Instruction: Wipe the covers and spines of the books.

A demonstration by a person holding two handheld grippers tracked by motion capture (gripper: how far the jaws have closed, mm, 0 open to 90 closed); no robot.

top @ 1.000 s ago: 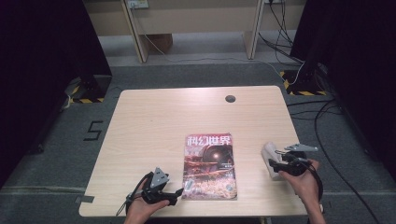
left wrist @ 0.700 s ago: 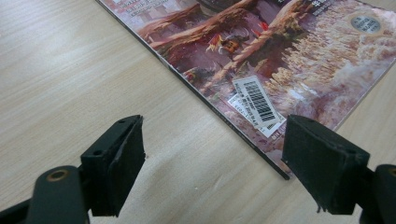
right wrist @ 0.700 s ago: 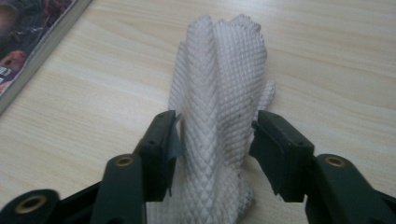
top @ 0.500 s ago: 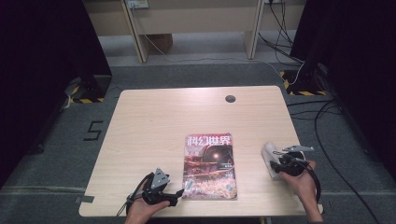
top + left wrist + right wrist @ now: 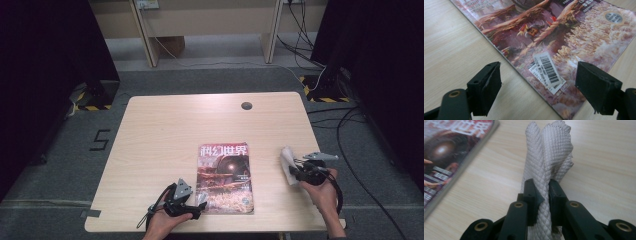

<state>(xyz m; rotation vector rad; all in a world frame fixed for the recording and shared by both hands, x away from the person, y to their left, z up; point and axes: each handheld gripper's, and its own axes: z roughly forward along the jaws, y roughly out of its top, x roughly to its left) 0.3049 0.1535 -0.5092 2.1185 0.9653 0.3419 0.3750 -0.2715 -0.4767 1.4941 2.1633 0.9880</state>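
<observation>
Cloth pinched, magazine awaiting

The right hand-held gripper (image 5: 541, 195), jaws just closing, clenches the bunched cloth (image 5: 549, 155) ready for wiping; the left hand-held gripper (image 5: 537, 82), released, straddles the magazine's (image 5: 224, 177) near-left corner, probably to steady it on the surface (image 5: 165, 130).

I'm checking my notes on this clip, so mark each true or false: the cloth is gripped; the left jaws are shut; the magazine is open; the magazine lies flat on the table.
1. The right hand-held gripper pinches the white quilted cloth: true.
2. The left hand-held gripper is shut: false, its jaws stand wide apart.
3. The glossy reddish-brown magazine lies open: false, it is closed, cover up.
4. It lies flat on the light wooden table: true.
</observation>
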